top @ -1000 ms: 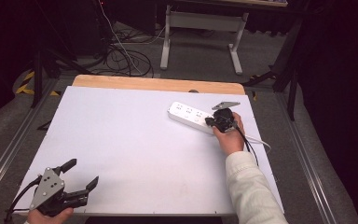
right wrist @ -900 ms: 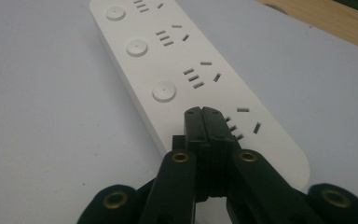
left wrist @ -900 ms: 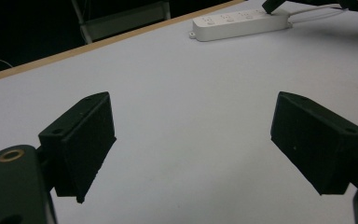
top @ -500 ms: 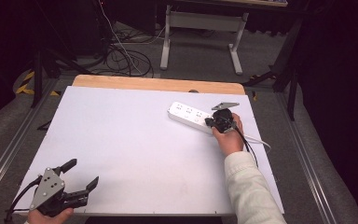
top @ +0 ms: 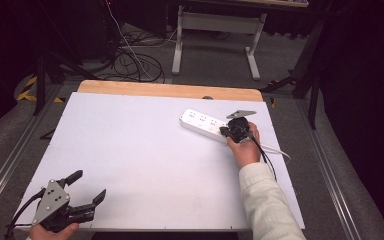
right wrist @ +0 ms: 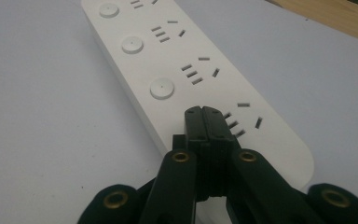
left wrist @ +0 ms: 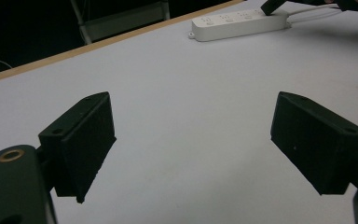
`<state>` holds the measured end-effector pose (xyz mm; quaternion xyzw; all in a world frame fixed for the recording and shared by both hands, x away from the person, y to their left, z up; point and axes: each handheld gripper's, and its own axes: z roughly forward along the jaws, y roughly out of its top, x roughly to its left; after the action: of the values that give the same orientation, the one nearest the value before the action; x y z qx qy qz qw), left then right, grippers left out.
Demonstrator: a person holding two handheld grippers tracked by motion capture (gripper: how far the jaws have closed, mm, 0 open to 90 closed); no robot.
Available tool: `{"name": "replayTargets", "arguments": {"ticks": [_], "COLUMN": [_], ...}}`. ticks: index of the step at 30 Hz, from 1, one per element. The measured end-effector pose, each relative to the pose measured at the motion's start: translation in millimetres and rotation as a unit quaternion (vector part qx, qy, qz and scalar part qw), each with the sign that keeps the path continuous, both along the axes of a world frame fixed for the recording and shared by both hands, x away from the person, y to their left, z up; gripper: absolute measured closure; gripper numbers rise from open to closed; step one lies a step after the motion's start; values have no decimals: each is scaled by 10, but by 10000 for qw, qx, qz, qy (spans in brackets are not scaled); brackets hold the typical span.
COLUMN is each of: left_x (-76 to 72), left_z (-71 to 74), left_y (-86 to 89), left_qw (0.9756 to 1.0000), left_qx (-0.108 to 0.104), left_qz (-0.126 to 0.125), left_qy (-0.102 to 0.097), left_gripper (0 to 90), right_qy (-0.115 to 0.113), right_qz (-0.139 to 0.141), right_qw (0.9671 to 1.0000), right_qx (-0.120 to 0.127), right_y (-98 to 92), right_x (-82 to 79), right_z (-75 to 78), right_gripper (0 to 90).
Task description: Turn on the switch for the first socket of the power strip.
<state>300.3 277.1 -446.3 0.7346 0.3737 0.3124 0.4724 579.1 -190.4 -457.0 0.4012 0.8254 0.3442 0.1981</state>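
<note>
my right gripper (right wrist: 204, 112): jaws pressed together, nothing between, tips down on the white power strip (top: 206, 125), at its last socket by the cord end | power strip: flat on white table (top: 145, 165), far right | my left gripper (top: 87, 187): jaws spread wide, empty, near-left corner, well apart from strip

Right gripper (top: 224, 131): jaws fully closed, pads pressed together with nothing between them, tips pointing down and away. Right forearm reaches in from bottom, sleeve white. Left gripper (top: 87, 186): low near the person, jaws spread wide, empty.
</note>
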Motion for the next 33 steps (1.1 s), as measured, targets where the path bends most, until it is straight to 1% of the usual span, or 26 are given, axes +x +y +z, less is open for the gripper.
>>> {"name": "replayTargets", "arguments": {"ticks": [2,3,7,9,10,11,12,13,15,17,19,20,22,25,26,27,28,33], "left_x": [1,1,2,4,5,7,7,20,29,33,31,24,15,11,21,21,23,26], "left_z": [1,-3,-3,-3,-4,-4,-4,-1,-3,-2,-1,6,10,10,11,11,8,7], "left_y": [4,-1,-1,1,4,6,6,10,5,8,6,10,7,-1,1,1,-5,-2], "left_qw": [10000,10000,10000,10000,10000,10000,10000,10000,10000,10000,10000,10000,10000,10000,10000,10000,10000,10000], "left_qx": [27,-20,-24,-30,-37,-47,-47,-32,-61,-30,-43,-24,-27,-69,-8,-8,-45,-40], "left_qz": [-5,-4,-15,-8,-6,-11,-11,-8,-20,-29,-31,-27,-24,-23,-41,-41,-35,-34], "left_qy": [-10,15,24,16,20,31,31,25,37,38,42,-1,-13,-2,-18,-18,7,14], "left_gripper": [143,143,142,143,143,143,143,143,142,142,143,142,142,142,142,142,142,142], "right_qy": [16,22,-13,1,41,8,18,-47,-220,-369,-455,-477,-519,-534,-559,-568,-588,-621], "right_qz": [6,-2,-28,-45,-34,-1,-26,-68,-59,-18,82,111,147,178,200,199,198,227], "right_qw": [10000,10000,9999,10000,10000,9999,10000,9999,9992,9983,9983,9983,9982,9980,9978,9977,9975,9971], "right_qx": [4,-4,-117,-43,42,143,76,60,340,460,361,307,255,281,290,309,342,379], "right_y": [2,6,33,19,1,-13,-21,-30,-53,-52,-29,-15,2,8,4,-2,-8,-31], "right_x": [3,2,-2,2,14,23,19,5,-44,-95,-143,-166,-211,-249,-278,-290,-297,-319], "right_z": [1,1,1,-2,-4,1,26,50,126,238,329,359,401,429,461,478,495,549], "right_gripper": [900,900,900,900,900,900,900,900,900,900,900,900,900,900,900,900,900,900]}}
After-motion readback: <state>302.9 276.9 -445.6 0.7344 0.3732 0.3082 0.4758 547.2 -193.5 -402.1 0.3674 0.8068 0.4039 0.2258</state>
